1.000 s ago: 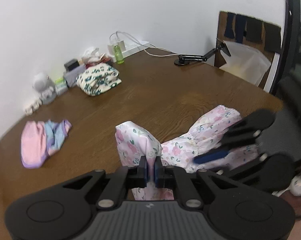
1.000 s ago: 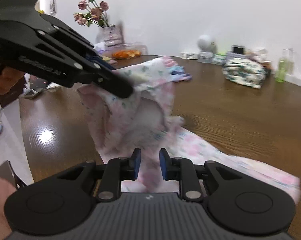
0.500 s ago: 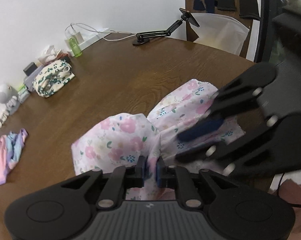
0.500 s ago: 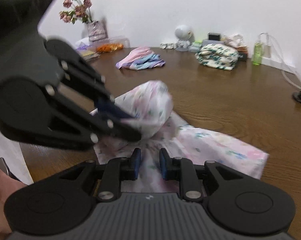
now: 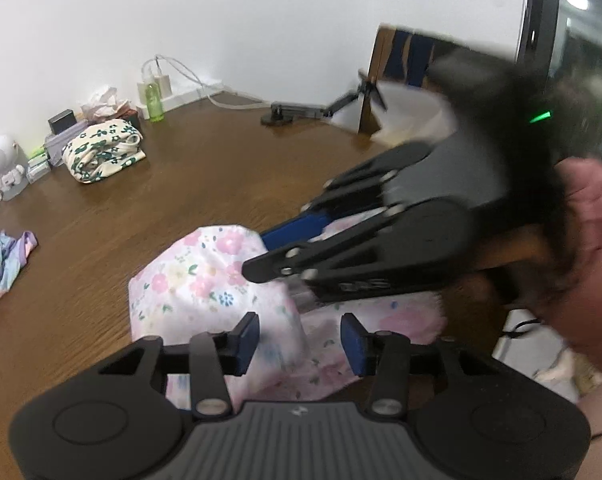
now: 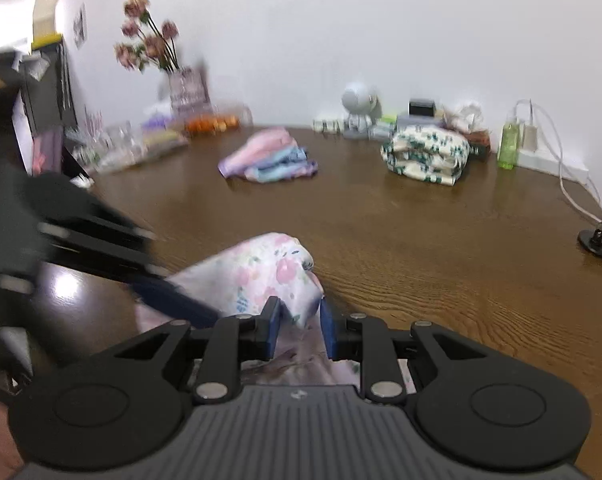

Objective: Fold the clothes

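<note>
Floral garment — soft, light, limp: left gripper just opened, fabric loose between; right gripper pinches a fold — regrip at an edge.

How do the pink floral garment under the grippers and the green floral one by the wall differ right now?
The pink floral garment is only half folded, one flap humped up with loose cloth spread beneath; the green floral garment is a compact finished bundle. The pink one lies at the near edge of the table between both grippers; the green one sits alone at the far side, untouched. Pink blossoms on pale pink versus dark green flowers on cream. Both are floral prints on the same table.
</note>
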`<action>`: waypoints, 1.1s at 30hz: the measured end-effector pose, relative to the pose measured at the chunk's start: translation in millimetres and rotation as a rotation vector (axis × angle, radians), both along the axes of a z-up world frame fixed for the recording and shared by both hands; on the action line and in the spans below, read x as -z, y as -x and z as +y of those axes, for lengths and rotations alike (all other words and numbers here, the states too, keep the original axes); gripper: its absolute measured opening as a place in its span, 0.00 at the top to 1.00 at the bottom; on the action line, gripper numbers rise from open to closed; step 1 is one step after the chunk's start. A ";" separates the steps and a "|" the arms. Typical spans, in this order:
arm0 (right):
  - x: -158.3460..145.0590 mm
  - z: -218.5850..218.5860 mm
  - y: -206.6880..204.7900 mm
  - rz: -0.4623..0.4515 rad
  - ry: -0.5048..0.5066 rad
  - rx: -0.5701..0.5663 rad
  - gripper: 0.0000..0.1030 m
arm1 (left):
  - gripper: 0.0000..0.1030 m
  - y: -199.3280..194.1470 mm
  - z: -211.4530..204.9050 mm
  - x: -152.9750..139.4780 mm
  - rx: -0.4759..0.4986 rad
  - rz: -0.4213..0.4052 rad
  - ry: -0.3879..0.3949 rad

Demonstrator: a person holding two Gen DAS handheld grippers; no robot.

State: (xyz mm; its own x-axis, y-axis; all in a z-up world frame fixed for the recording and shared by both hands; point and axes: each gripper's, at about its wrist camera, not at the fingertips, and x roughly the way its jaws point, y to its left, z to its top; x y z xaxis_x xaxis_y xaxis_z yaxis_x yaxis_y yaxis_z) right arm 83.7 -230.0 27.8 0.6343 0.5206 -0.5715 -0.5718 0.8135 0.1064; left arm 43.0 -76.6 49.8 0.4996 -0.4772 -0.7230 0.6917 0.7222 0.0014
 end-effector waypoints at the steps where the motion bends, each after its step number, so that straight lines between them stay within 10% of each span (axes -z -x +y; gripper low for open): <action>1: 1.2 1.7 -5.4 0.011 0.011 0.002 0.79 | 0.58 0.2 5.1 -3.0 -0.014 -0.013 0.010; 10: 13.3 -1.5 -10.5 0.082 -0.020 0.022 0.79 | 0.88 -25.2 16.4 20.7 -0.060 0.012 -0.007; 17: -21.9 3.4 5.9 -0.030 -0.070 -0.047 0.80 | 0.89 -22.3 8.8 28.6 -0.042 -0.009 -0.049; 23: 3.1 33.3 -25.5 0.024 0.056 -0.056 0.81 | 0.89 -15.3 7.9 32.2 -0.027 -0.040 -0.089; 33: 1.9 14.4 -24.9 0.071 -0.049 -0.026 0.81 | 0.88 -8.3 -0.1 14.5 0.034 -0.092 -0.037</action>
State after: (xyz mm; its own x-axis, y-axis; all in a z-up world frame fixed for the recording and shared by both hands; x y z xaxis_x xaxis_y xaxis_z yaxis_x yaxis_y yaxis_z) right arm 108.6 -215.6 25.9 0.5790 0.5649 -0.5879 -0.5828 0.7910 0.1862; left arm 51.4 -76.7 35.3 0.5486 -0.4690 -0.6921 0.7114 0.6967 0.0918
